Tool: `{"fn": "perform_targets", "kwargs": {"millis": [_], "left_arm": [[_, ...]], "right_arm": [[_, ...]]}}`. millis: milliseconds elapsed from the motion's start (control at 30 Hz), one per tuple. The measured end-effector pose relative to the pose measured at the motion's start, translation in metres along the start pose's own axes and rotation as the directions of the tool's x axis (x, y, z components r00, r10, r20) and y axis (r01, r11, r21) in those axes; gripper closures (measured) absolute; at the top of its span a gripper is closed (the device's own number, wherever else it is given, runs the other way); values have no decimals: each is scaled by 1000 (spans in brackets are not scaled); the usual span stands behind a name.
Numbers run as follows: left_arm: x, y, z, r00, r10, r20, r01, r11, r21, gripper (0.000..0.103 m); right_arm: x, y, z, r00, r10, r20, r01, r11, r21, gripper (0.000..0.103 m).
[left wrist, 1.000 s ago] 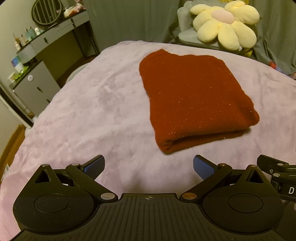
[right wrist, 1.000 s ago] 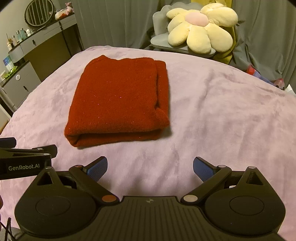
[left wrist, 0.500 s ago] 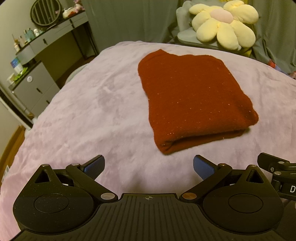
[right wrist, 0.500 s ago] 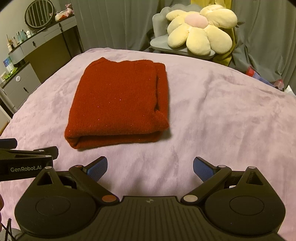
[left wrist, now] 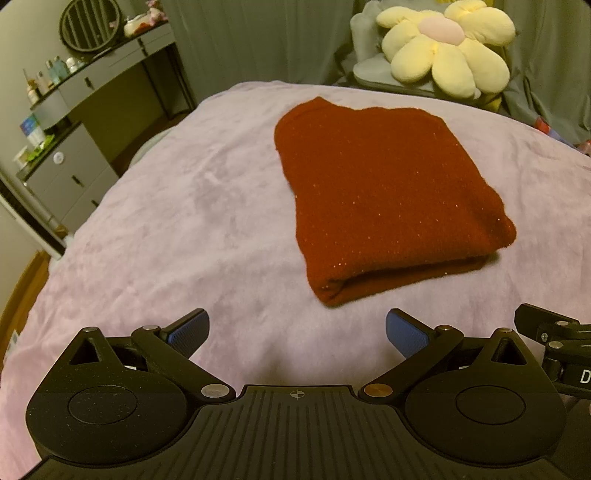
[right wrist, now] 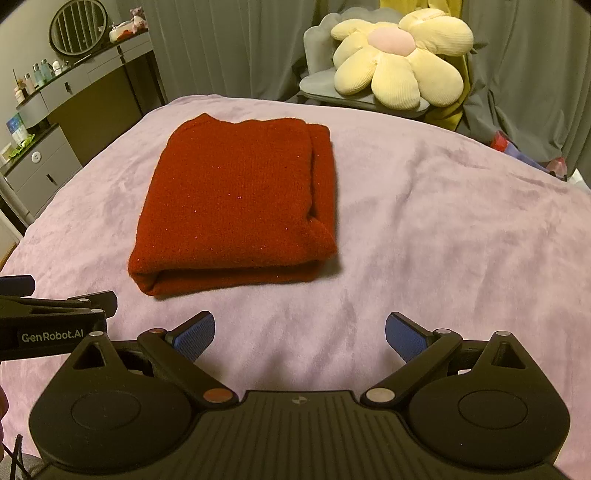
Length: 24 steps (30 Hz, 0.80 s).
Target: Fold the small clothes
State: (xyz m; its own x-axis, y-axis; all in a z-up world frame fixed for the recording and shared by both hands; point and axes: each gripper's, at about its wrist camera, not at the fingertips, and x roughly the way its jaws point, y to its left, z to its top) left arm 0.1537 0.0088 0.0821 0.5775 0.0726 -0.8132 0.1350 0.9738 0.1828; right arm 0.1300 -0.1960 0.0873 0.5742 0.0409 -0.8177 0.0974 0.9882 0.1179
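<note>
A dark red knit garment (left wrist: 384, 195) lies folded into a thick rectangle on the lilac blanket (left wrist: 184, 229); it also shows in the right wrist view (right wrist: 236, 206), fold edge toward me. My left gripper (left wrist: 297, 332) is open and empty, held above the blanket a short way in front of the garment's near edge. My right gripper (right wrist: 300, 334) is open and empty, in front of the garment's near right corner. The left gripper's body (right wrist: 55, 325) shows at the left of the right wrist view.
A yellow flower cushion (right wrist: 399, 62) sits on a grey chair beyond the bed. A grey dresser (left wrist: 66, 173) and a dressing table with a round mirror (left wrist: 90, 26) stand at the left. Grey curtains hang behind.
Both grippers have drawn back slightly from the garment. The garment lies still and both stay open.
</note>
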Motion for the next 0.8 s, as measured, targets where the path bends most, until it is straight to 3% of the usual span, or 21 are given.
{"fn": "perform_targets", "kwargs": {"millis": [800], "left_arm": [[1,0,-3,1000,0,0,0,1000,2,0]], "right_arm": [[-3,0,-2,1000,-10,15,10,1000,1,4]]}}
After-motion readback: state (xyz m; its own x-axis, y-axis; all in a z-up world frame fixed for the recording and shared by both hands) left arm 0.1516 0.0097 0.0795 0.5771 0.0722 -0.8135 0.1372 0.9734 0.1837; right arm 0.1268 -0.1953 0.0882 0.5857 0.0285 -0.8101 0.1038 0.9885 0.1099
